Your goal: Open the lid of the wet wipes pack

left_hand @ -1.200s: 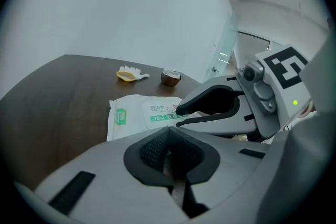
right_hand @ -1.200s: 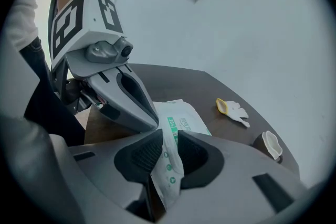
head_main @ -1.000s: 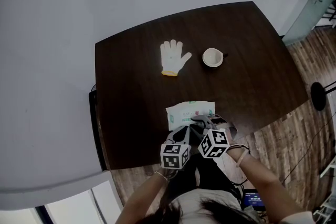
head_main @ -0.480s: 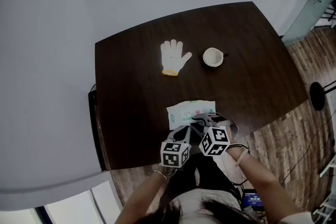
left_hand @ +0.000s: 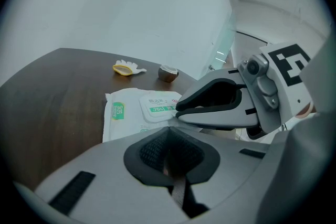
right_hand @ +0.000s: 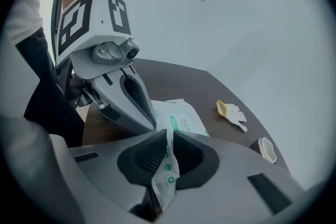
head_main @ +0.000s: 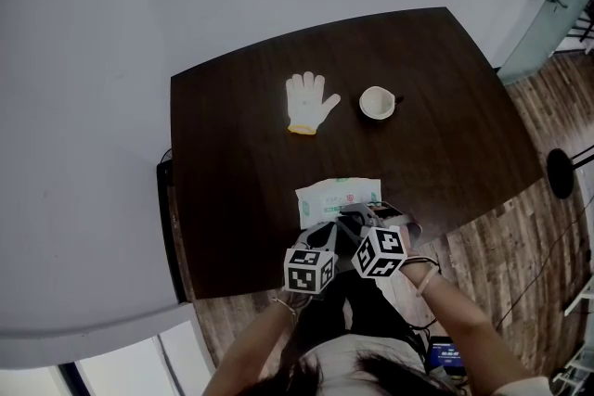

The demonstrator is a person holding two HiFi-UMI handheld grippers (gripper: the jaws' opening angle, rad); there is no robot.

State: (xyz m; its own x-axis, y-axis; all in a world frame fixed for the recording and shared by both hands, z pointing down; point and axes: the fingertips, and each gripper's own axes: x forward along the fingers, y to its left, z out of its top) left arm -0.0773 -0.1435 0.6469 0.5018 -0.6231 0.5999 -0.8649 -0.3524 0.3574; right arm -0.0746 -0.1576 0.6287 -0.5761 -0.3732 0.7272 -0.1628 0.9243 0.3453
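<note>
The lid is not open yet. The wet wipes pack [left_hand: 122, 113] lies flat on the desk [head_main: 232, 153], directly ahead of both tools. Its white flip lid [left_hand: 157, 106] sits level on the pack's top face, with no raised edge showing in either gripper view.

The right tool [right_hand: 167, 136] is pressed together on a thin flap of the pack's wrapper. This is white film with small green marks, and it stands up between the pads at the end of the pack nearest that tool. The left tool [left_hand: 169, 132] is also pressed together at the pack's near edge. A narrow grey strip runs down between its pads and looks like wrapper film seen edge-on, though that view is less clear. The two tools sit just beside each other, the right one crossing in front of the left tool's tip.

So the pack seems to be gripped and steadied by its near end, and neither tool touches the lid, which lies just beyond both tips. What probably remains is to free one tool, catch the lid's front lip and fold it back.

A glove [head_main: 309, 102] and a cup [head_main: 376, 102] lie well beyond the pack, clear of the work.
</note>
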